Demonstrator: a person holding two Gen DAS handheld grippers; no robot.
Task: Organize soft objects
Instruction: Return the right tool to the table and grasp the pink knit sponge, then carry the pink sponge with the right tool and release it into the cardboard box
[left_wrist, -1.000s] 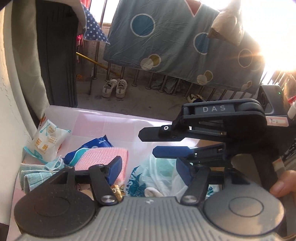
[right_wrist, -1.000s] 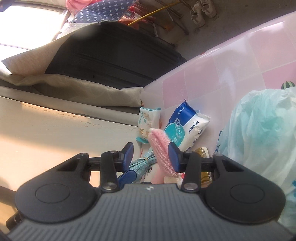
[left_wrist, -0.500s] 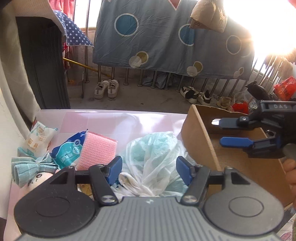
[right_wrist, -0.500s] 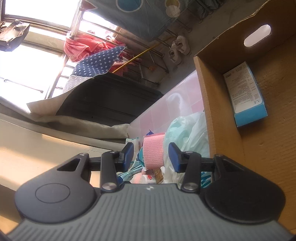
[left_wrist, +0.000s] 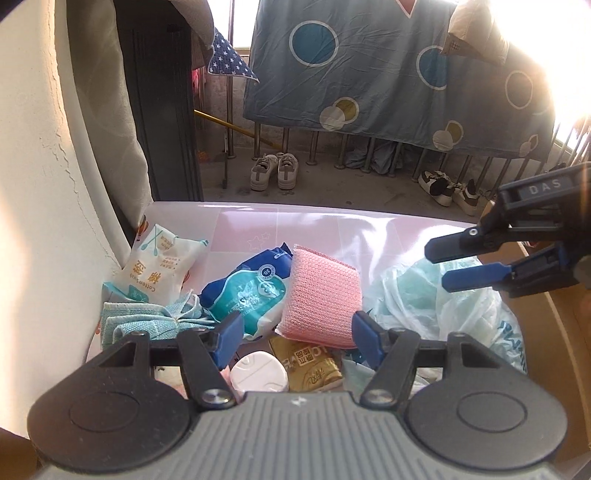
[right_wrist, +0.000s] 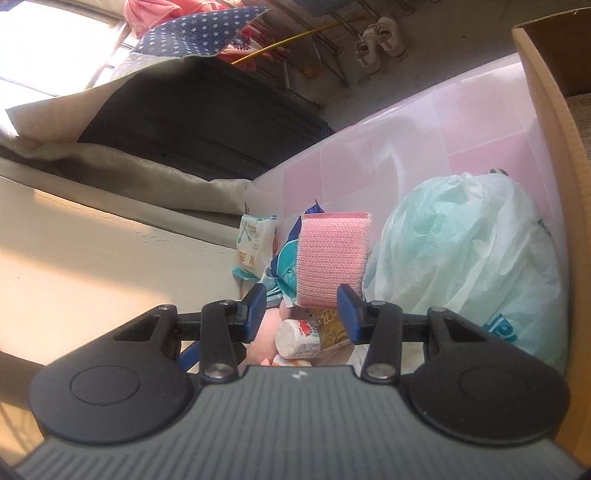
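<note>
Pile of soft goods on the pink table (left_wrist: 280, 229), toward its left edge by the wall. Pink sponge (left_wrist: 320, 295) leans on the blue wipes pack (left_wrist: 251, 291), tilted, long axis running away from the left gripper (left_wrist: 295, 338). It lies straight ahead of and just beyond the left gripper, whose jaws stand apart, empty. Right gripper (right_wrist: 301, 308) also faces the sponge (right_wrist: 332, 258) from the cardboard box (right_wrist: 550, 122) side, jaws parted, nothing held. From the left view the right gripper (left_wrist: 439, 266) hovers above the plastic bag (left_wrist: 443, 295), apart from the sponge. Judgement: left is nearer; its gap looks wide enough across the sponge's short side.
</note>
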